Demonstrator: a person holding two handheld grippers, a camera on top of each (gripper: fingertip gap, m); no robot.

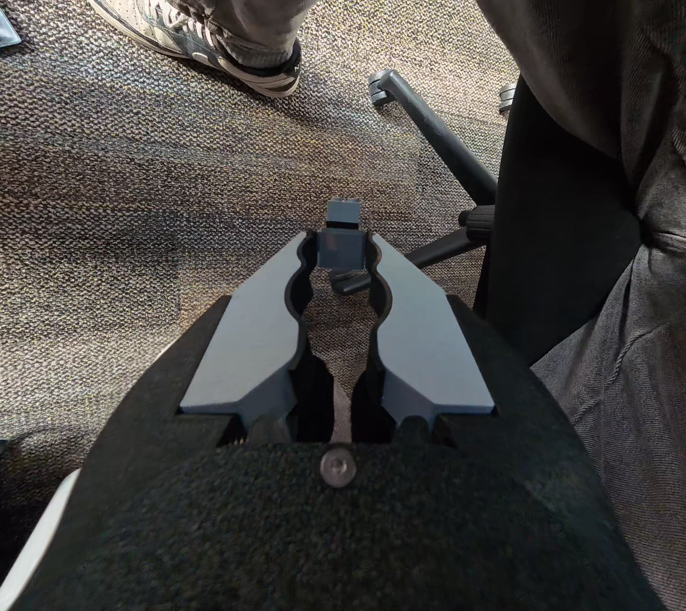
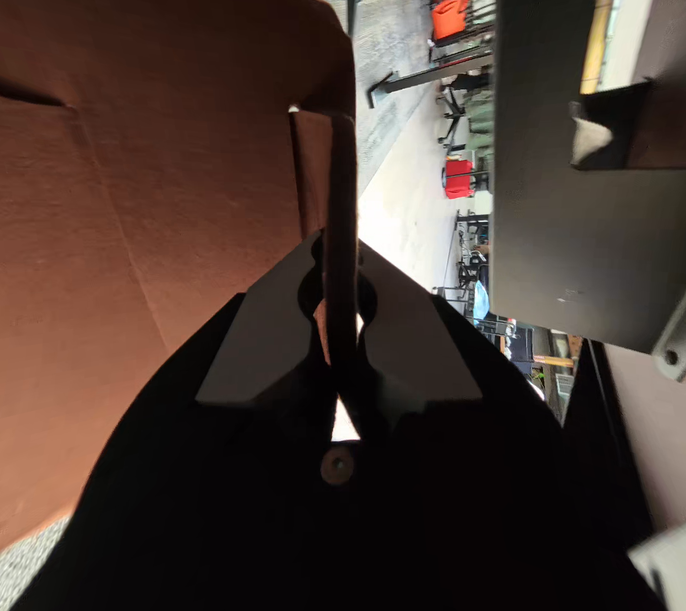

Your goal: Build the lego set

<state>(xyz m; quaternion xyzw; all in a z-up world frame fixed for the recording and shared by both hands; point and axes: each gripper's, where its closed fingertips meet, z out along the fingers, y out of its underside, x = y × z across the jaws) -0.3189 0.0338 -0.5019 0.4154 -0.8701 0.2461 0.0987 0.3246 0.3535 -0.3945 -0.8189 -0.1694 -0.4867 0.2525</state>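
A brown cardboard box [image 2: 148,166] fills the left of the right wrist view, its edge flap clamped in the right tongs [image 2: 339,259]. Over speckled carpet [image 1: 130,203], the left tongs [image 1: 340,240] are clamped on a small grey lego piece [image 1: 341,247] at their tips.

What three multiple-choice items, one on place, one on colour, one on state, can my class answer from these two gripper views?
1. What lies below the left gripper?
A carpet
B tabletop
C grass

2. What colour is the lego piece it holds?
A red
B grey
C yellow

3. The right gripper is:
A wide open, empty
B closed on a flap of the brown cardboard box
C holding a cup

Answers:
1 A, speckled carpet fills the view.
2 B, the studded piece looks grey.
3 B, the flap edge runs between its fingers.
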